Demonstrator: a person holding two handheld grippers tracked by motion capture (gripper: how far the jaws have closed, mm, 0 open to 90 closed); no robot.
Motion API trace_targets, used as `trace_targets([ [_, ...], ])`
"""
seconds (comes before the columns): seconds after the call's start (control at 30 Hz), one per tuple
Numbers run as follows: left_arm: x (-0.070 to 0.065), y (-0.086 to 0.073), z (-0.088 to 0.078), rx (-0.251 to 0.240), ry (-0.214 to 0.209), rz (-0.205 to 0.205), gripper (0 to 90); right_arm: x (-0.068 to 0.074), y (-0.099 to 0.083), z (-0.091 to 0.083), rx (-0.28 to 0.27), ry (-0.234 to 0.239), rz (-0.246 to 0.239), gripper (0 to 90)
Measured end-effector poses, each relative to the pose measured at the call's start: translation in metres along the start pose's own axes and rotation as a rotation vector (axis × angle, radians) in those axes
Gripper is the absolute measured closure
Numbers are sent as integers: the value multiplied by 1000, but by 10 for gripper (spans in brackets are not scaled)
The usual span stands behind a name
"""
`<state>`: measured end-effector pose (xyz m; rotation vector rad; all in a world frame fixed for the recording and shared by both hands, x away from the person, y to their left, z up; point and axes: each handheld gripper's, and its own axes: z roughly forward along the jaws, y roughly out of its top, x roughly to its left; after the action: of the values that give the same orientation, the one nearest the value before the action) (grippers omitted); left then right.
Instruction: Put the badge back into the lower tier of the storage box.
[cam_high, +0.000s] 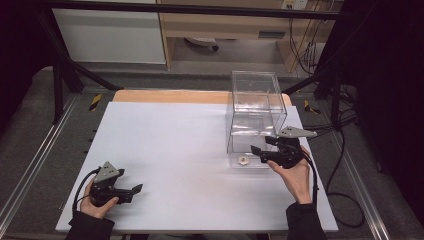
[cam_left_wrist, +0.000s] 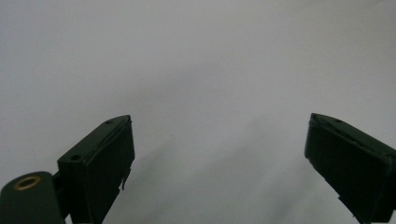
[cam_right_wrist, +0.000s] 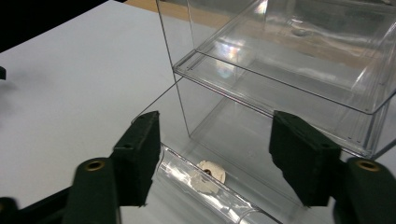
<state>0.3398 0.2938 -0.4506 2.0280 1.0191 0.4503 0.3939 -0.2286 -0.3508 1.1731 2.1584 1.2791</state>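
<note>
A clear drawer box (cam_high: 256, 107) is standing at the right far side of the tabletop (cam_high: 175, 150), its lower drawer (cam_right_wrist: 210, 186) sticking out nearward with a small pale piece (cam_right_wrist: 208, 176) inside. The right tongs (cam_right_wrist: 212, 154) are hovering wide open over that drawer's front lip, the likely hold; the plastic is probably light, stiff and slippery. The left tongs (cam_left_wrist: 219, 154) are resting wide and empty at near left.

Open right gripper (cam_right_wrist: 212, 161) straddles clear drawer's (cam_right_wrist: 210, 186) front.

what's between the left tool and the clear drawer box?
Nothing: in the high view, only bare white table separates the left tool from the clear drawer box.
</note>
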Motion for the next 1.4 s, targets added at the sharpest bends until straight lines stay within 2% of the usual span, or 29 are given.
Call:
trace_targets([
  [0.07, 0, 0, 0, 0, -1, 0, 79, 0, 0, -1, 0, -1, 3, 230],
  [0.1, 0, 0, 0, 0, 0, -1, 79, 0, 0, -2, 0, -3, 1, 203],
  [0.13, 0, 0, 0, 0, 0, -1, 79, -1, -1, -5, -4, -4, -1, 140],
  [0.2, 0, 0, 0, 0, 0, -1, 78, -1, -2, -6, -6, -1, 1, 117],
  [0.23, 0, 0, 0, 1, 0, 0, 77, -2, -4, -8, -16, -5, -2, 77],
  [0.33, 0, 0, 0, 2, 1, -2, 76, -1, -7, -10, -25, -8, 1, 52],
  [0.4, 0, 0, 0, 2, 2, -1, 75, -1, -10, -12, -28, -26, -7, 33],
  [0.47, 0, 0, 0, 2, 0, 0, 75, -1, -14, -14, -13, -23, 0, 11],
  [0.63, 0, 0, 0, 1, 2, -3, 73, -3, -26, -16, 4, -40, -11, 5],
  [0.97, -1, 0, 0, 3, 3, -1, 72, -10, -61, -16, 21, -21, 17, 5],
  [1.2, -1, 0, 0, 3, 0, 1, 72, -13, -76, -14, 45, -22, 14, 5],
  [1.33, -1, 0, 0, 2, 0, 1, 72, -14, -85, -12, 51, 0, 17, 6],
  [1.4, -1, 0, 0, 3, -1, 1, 72, -15, -91, -10, 66, -4, 14, 6],
])
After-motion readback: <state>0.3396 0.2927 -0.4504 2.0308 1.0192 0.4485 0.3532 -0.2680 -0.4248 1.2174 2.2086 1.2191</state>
